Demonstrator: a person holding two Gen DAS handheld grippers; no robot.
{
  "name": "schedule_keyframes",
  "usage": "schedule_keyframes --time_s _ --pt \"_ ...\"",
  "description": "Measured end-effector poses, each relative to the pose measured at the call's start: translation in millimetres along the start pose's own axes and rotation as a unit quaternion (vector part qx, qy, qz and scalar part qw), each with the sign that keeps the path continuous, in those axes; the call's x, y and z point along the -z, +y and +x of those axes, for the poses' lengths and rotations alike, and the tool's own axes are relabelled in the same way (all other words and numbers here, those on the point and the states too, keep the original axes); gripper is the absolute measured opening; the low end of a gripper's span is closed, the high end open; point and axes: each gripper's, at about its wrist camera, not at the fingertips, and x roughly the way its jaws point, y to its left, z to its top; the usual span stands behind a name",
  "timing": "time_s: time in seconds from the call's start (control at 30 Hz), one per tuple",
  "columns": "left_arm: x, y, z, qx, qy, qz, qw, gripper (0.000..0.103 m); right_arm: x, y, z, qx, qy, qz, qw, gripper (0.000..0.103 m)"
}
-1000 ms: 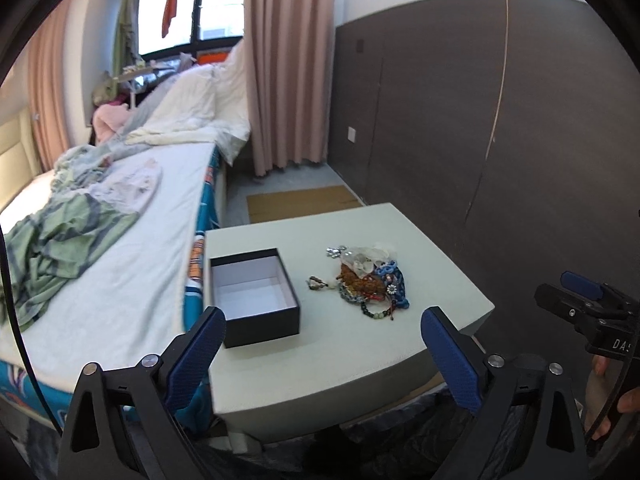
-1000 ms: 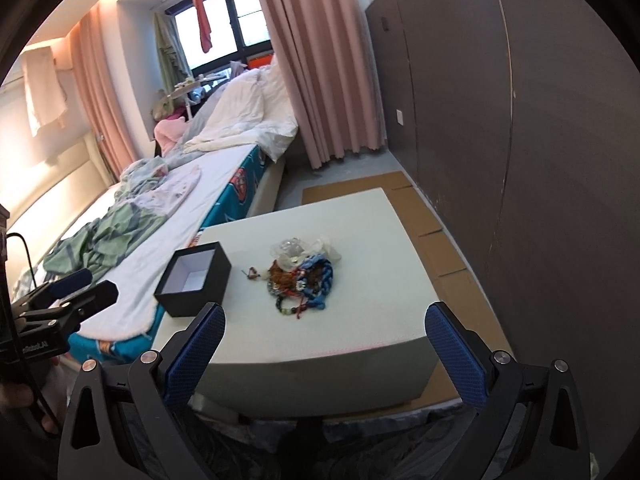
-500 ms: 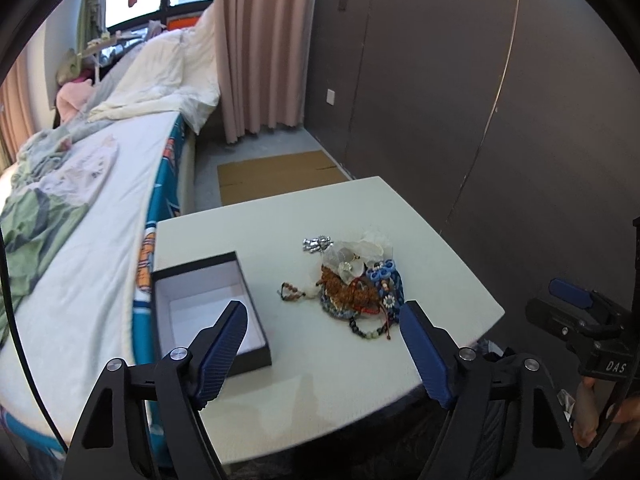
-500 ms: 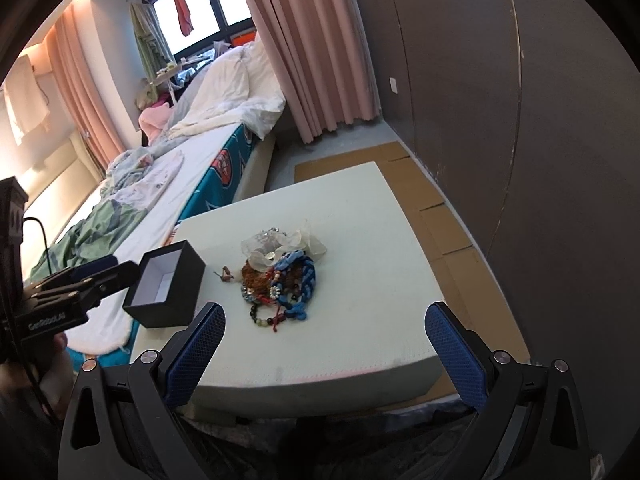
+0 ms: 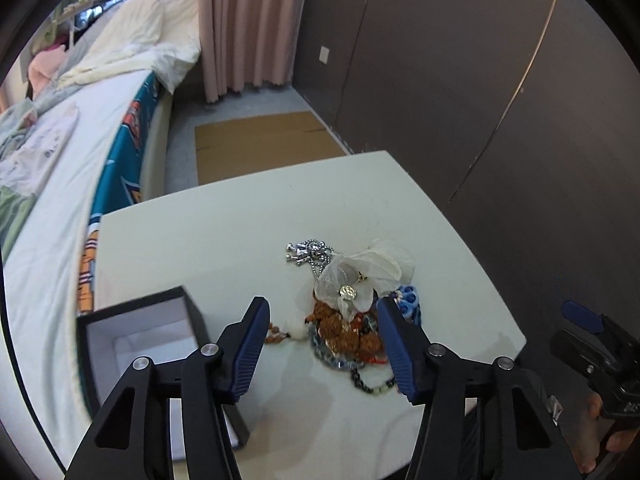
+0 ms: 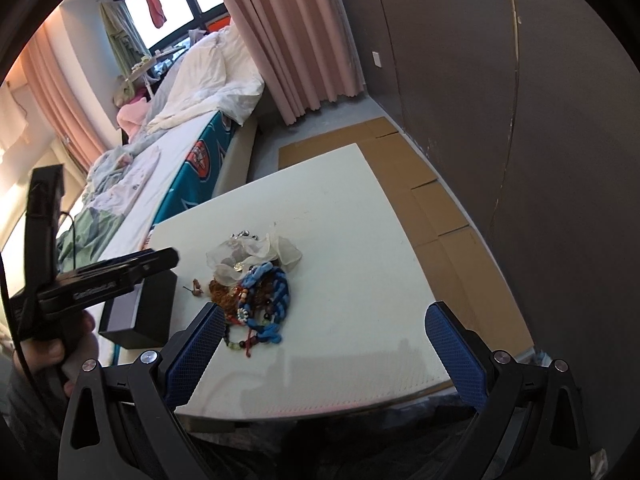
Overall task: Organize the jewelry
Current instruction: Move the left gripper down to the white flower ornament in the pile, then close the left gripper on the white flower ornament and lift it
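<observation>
We've got the left tongs (image 5: 322,338) spread apart, hovering over the jewelry pile (image 5: 352,320) mid-tabletop (image 5: 240,220), framing it for a pick. Open box (image 5: 140,344) sits just left of the pile (short carry, sensible). Right tongs (image 6: 322,354) also apart, empty, near edge, staying clear. Nothing boxed yet.

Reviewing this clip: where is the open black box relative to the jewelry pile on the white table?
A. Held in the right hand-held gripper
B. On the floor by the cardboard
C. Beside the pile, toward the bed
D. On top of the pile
C: the black box sits on the white table at the bed-side edge, apart from the jewelry pile.
</observation>
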Motion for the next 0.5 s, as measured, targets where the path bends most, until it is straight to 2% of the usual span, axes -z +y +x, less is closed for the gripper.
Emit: schedule_keyframes --time_s 0.17,0.33,0.37,0.4,0.47,0.5 --pt "-11 -2 27 0.008 0.024 0.005 0.9997 0.052 -7 -3 9 0.002 0.01 0.003 1.0 0.101" --pt "-15 -3 50 0.015 0.048 0.006 0.9987 0.051 -15 -6 24 0.007 0.026 0.007 1.0 0.101" --pt "-15 -2 56 0.016 0.055 0.005 0.9983 0.047 -17 -7 26 0.006 0.027 0.009 1.0 0.101" --pt "-15 -1 60 0.017 0.061 0.004 0.998 0.037 -19 -7 30 0.004 0.032 0.011 0.999 0.101" --pt "-15 1 70 0.024 0.074 0.001 0.9969 0.026 -23 -6 37 0.001 0.039 0.014 0.999 0.101" --pt "-16 2 73 0.027 0.077 -0.001 0.9967 0.014 -25 -4 40 -0.001 0.041 0.014 0.999 0.101"
